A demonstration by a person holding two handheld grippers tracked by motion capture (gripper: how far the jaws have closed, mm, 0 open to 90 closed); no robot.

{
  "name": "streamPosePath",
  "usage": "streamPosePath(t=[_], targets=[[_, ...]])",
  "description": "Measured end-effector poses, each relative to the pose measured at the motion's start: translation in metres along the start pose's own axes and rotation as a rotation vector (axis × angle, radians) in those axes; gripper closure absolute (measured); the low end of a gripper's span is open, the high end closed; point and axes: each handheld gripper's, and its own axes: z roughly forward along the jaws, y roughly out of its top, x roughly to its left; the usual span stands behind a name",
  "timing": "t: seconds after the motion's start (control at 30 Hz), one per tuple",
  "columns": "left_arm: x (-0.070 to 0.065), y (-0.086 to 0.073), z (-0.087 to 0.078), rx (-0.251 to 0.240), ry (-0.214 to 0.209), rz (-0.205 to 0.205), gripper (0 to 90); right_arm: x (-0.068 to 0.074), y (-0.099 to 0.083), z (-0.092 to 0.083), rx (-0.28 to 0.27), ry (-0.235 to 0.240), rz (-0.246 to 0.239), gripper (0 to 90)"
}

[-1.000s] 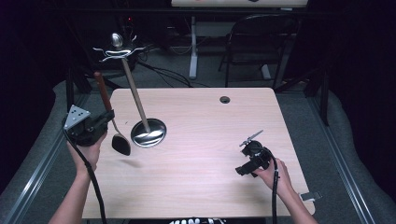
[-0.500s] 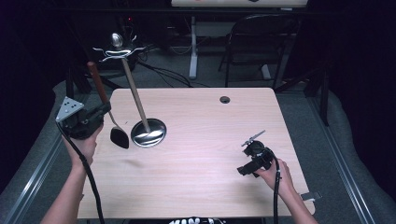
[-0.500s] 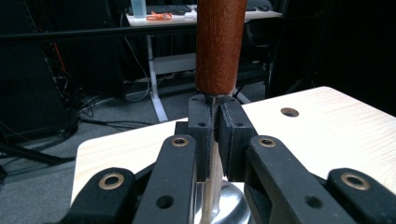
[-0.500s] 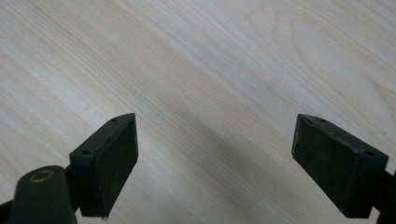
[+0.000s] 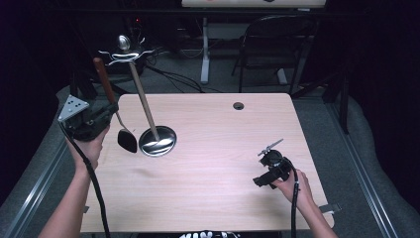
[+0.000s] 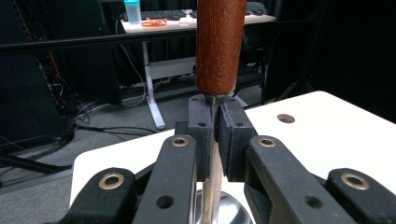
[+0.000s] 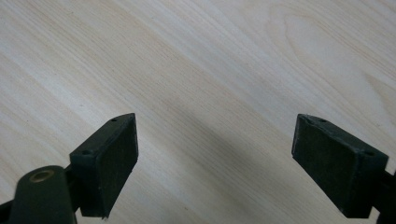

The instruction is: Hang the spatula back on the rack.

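My left gripper (image 5: 108, 112) is shut on a ladle (image 5: 127, 141) at the table's left edge. The ladle has a brown wooden handle (image 5: 101, 77) pointing up and a black bowl hanging just above the tabletop. In the left gripper view the pads (image 6: 233, 135) clamp the thin metal shaft right below the wooden handle (image 6: 219, 46). Beside the ladle stands a utensil stand (image 5: 157, 141) with a round shiny base, a tilted-looking pole and curly hooks on top (image 5: 121, 51). My right gripper (image 5: 261, 178) rests open near the front right, and its jaws (image 7: 215, 158) hover over bare wood.
The light wooden table (image 5: 213, 198) has a cable hole (image 5: 238, 105) near its far edge. Behind it are a dark chair (image 5: 277, 44), a desk leg and cables on the grey floor. The stand's base (image 6: 224, 210) lies close under my left jaws.
My left hand has risen with the ladle, and the black bowl has lifted higher beside the stand's base. The right gripper has stayed where it was.
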Motion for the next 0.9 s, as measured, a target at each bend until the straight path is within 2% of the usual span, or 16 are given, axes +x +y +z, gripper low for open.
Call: streamPosePath(t=[0.13,0.23,0.37,0.47,0.5,0.57,0.6,0.67,0.73,0.9], targets=[[-0.002,0.001,0.001,0.004,-0.004,0.009,84.4,0.000,0.001,0.000,0.009,-0.011,-0.009,14.5],[-0.003,0.003,0.002,0.009,-0.007,0.019,84.5,0.001,0.000,0.001,-0.010,-0.004,0.003,14.5],[-0.003,0.005,0.005,0.018,-0.017,0.007,84.5,0.000,-0.002,0.000,0.002,-0.008,-0.001,14.5],[-0.003,0.006,0.008,0.033,-0.025,0.012,84.5,0.000,-0.003,0.000,0.000,-0.005,0.005,14.5],[-0.003,0.006,0.009,0.032,-0.025,0.011,84.5,-0.002,-0.003,-0.001,0.019,-0.015,-0.008,14.5],[-0.003,0.007,0.010,0.040,-0.027,0.013,84.5,-0.001,-0.005,0.000,-0.003,-0.011,0.012,14.5],[-0.003,0.007,0.011,0.038,-0.028,0.012,84.5,-0.002,-0.005,-0.001,0.015,-0.019,-0.002,14.5],[-0.003,0.007,0.013,0.043,-0.024,0.012,84.5,0.000,-0.007,0.000,-0.007,-0.005,0.022,14.5],[-0.003,0.006,0.016,0.047,-0.025,0.010,84.5,-0.001,-0.007,-0.002,0.012,-0.012,0.007,14.5],[-0.003,0.002,0.023,0.053,-0.026,0.003,84.4,-0.001,-0.007,-0.002,0.013,-0.013,0.012,14.5]])
